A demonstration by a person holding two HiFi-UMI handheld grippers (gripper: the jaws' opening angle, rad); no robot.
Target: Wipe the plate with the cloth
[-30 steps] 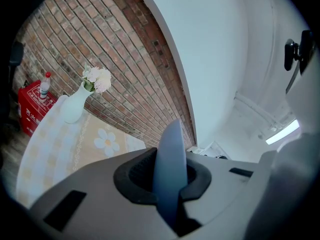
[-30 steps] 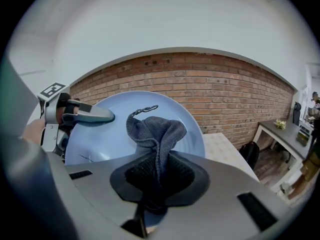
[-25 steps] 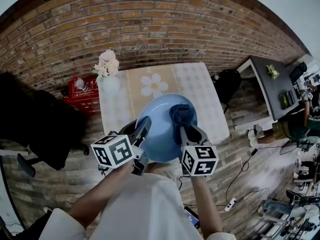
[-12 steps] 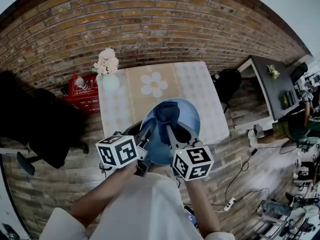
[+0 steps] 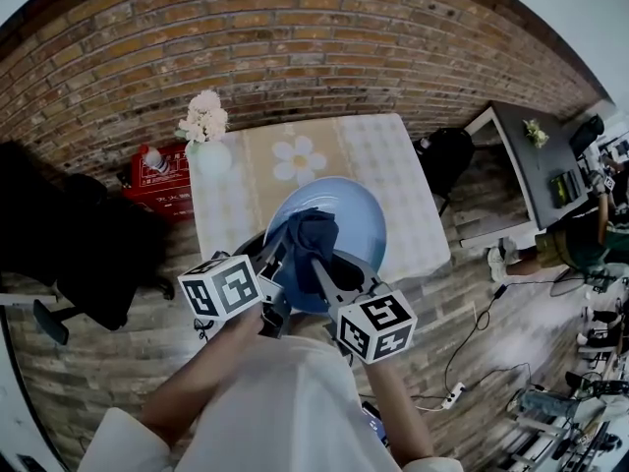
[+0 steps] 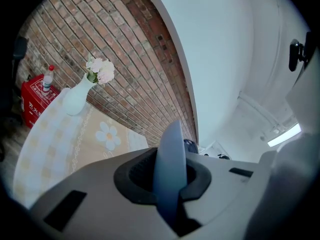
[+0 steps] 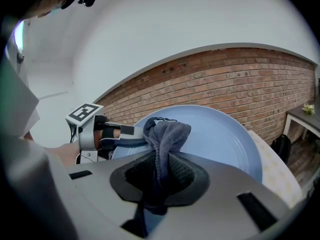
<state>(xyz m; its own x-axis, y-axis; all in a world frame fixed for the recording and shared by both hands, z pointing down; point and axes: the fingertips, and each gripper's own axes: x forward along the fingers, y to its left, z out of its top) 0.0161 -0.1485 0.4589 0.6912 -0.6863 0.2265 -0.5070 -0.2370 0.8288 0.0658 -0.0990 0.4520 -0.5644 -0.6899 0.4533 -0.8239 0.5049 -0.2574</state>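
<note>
A pale blue plate (image 5: 346,216) is held up above the table, tilted, with my left gripper (image 5: 277,262) shut on its near left rim. Edge-on, the plate (image 6: 169,174) fills the jaws in the left gripper view. My right gripper (image 5: 316,256) is shut on a dark blue cloth (image 5: 307,239), which lies bunched against the plate's face near the left rim. In the right gripper view the cloth (image 7: 167,136) hangs from the jaws over the plate (image 7: 225,141), with the left gripper (image 7: 137,136) just beyond it.
Below stands a small table (image 5: 393,175) with a checked cloth and a daisy print (image 5: 297,160). A white vase of pale flowers (image 5: 208,141) stands at its far left corner. A red crate (image 5: 162,185) with a bottle sits by the brick wall. A desk (image 5: 536,160) stands at the right.
The right gripper has carried the cloth leftward across the plate, from its right side to near the left rim. The plate has shifted a little while the left gripper keeps its hold.
</note>
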